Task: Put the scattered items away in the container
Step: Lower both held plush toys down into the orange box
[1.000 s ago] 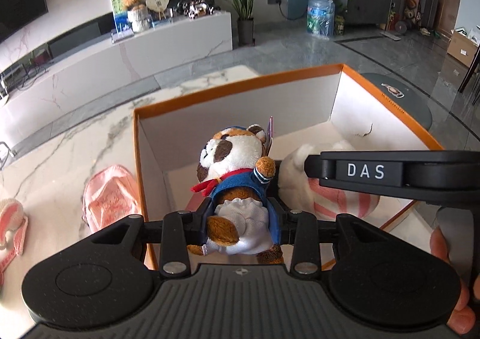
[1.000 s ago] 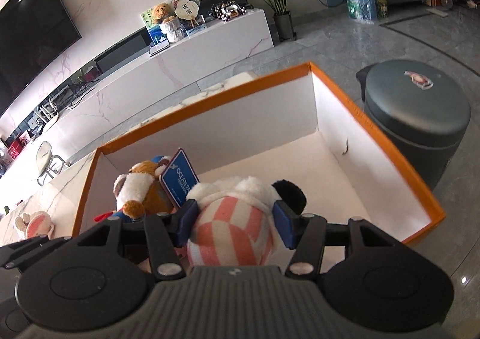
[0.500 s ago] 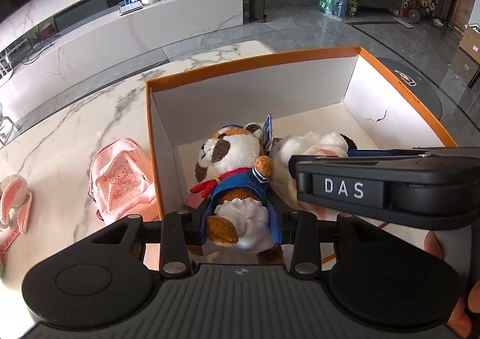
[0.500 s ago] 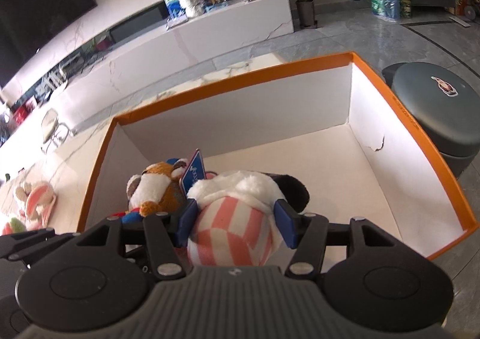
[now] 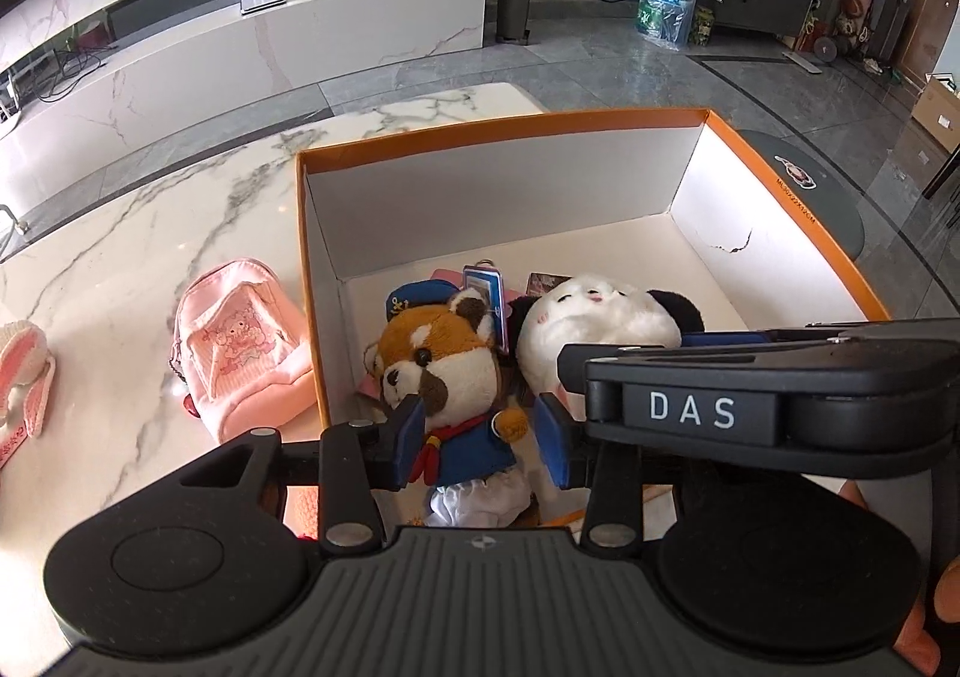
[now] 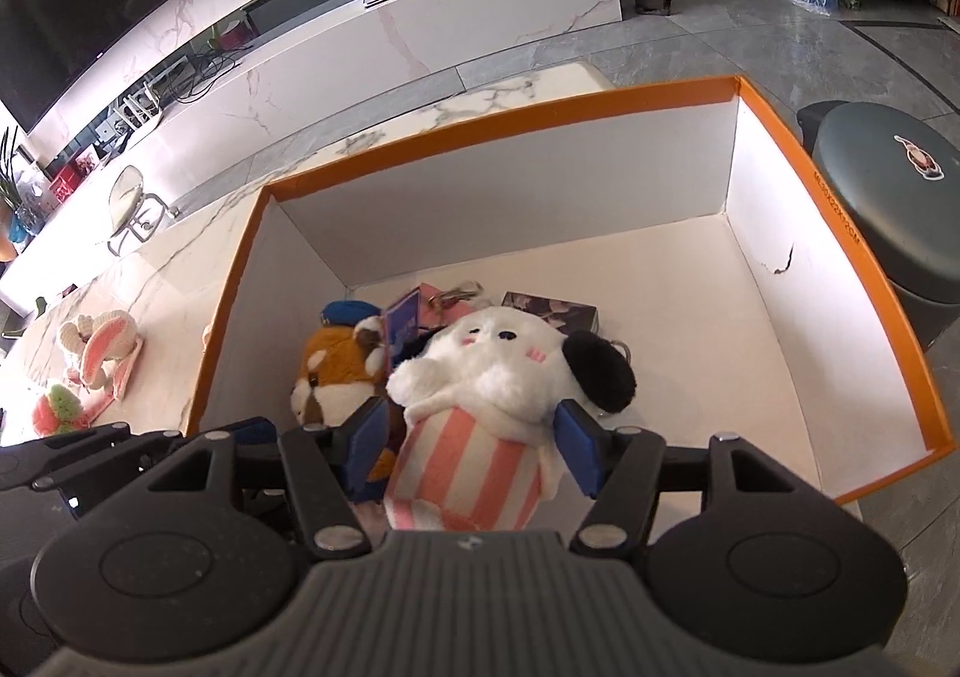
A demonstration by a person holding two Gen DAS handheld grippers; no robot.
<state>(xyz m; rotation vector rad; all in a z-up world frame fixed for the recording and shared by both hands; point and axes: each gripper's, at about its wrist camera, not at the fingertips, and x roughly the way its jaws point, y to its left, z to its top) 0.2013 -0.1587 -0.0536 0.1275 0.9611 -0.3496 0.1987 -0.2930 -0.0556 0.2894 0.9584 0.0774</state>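
Note:
The orange-rimmed white box sits on the marble table. Inside it lie a red panda plush in a blue sailor suit and a white plush with black ears and a pink striped body. My left gripper is open around the red panda, its pads apart from the body. My right gripper is open around the striped plush, with a gap on each side. A blue tag and a small dark card lie behind the plushes.
A pink mini backpack lies on the table left of the box. A pink-eared knitted bunny and a small green-and-pink toy lie further left. A grey round bin stands to the right of the box.
Both grippers have opened and let go of their plushes, which now lie on the box floor. Both grippers have pulled back and tilted down over the box.

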